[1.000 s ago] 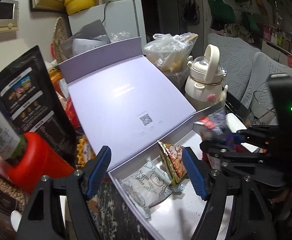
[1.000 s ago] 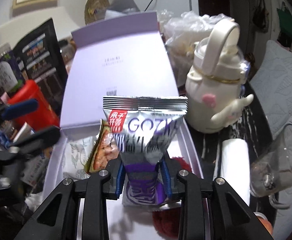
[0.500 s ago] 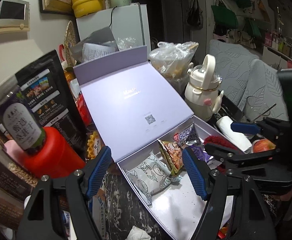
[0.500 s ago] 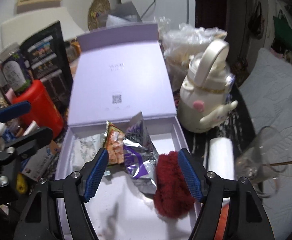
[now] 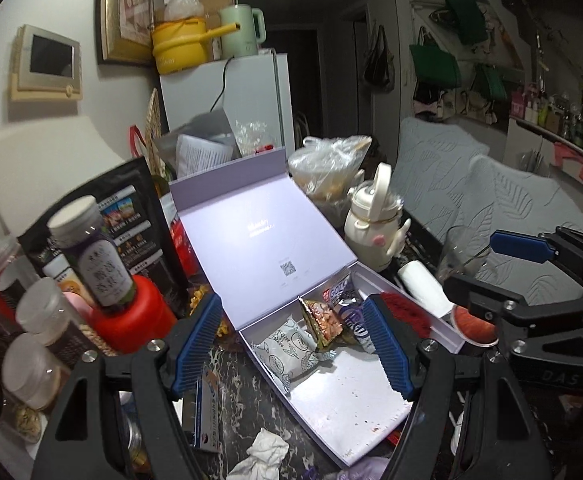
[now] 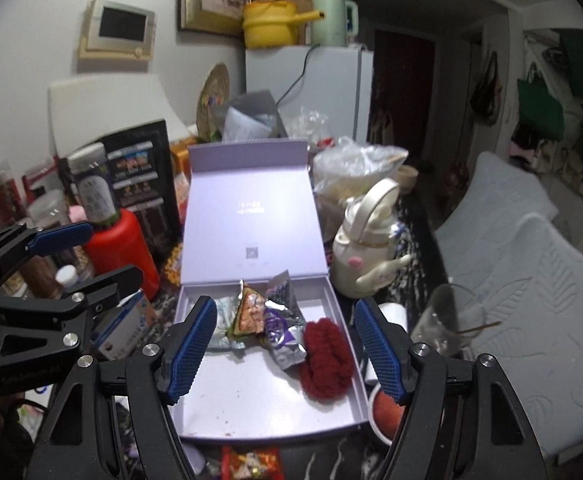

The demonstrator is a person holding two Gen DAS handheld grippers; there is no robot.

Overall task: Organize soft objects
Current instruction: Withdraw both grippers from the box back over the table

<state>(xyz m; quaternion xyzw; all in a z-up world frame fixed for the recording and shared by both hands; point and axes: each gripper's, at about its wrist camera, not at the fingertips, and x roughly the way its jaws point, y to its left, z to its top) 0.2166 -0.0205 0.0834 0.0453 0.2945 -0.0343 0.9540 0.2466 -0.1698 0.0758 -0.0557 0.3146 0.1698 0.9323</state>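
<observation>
1. The left gripper (image 5: 293, 344) hovers above the near-left part of the lavender box (image 5: 375, 408), its blue-padded jaws spread wide and holding nothing.
2. The right gripper (image 6: 285, 346) hangs over the same box (image 6: 251, 404) from the near side, jaws likewise wide apart and empty.
3. Inside the box, along the far wall, lie four soft things in a row: a white patterned snack pouch (image 5: 285, 350) at the left, a triangular green-and-orange packet (image 6: 248, 312) leaning against it, a silver-and-purple foil snack bag (image 6: 283, 330) crumpled beside that, and a red fuzzy item (image 6: 325, 358) at the right, touching the foil bag.
4. The near half of the box floor is bare apart from a few crumbs.
5. The box's lid (image 6: 253, 220) stands open, tilted back.
6. A cream kettle-shaped bottle (image 6: 369, 248) with a pink spot stands just to the right of the box.
7. A red container (image 6: 125, 246) with a dark jar on top stands to the left.
8. A clear glass (image 6: 447, 322) sits near the box's right side, with a white roll (image 5: 421, 288) beside it.
9. A crumpled tissue (image 5: 261, 456) lies on the dark marbled tabletop (image 5: 251, 404) just before the box.
</observation>
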